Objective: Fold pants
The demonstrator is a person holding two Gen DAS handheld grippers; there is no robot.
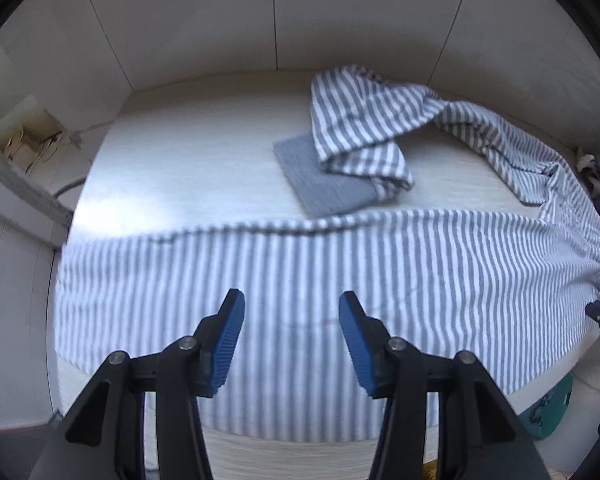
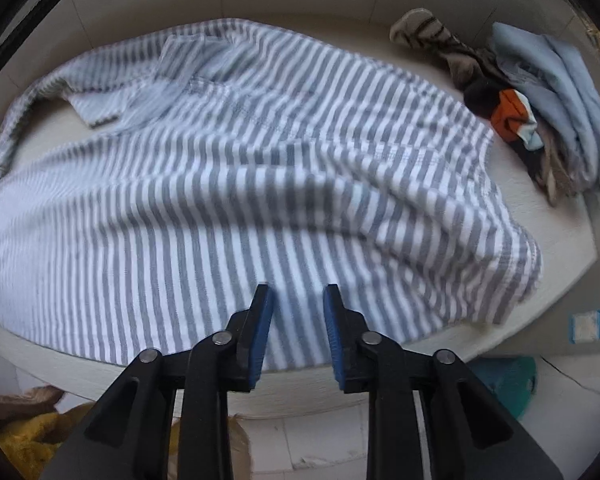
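Left wrist view: the left gripper [image 1: 291, 320] and right gripper [image 2: 299, 307] hover with jaws open, empty, above the striped pants [image 1: 300, 280], seemingly to grab the six-o'clock edge.

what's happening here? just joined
A person with a handheld gripper in each hand is working on the striped pants spread over the table. Both the left gripper and the right gripper are open above the near edge of the fabric, holding nothing. One leg lies flat along the front; the other is bunched at the back, partly over a folded grey cloth. A pile of other clothes sits to the right. No fold looks completed yet.
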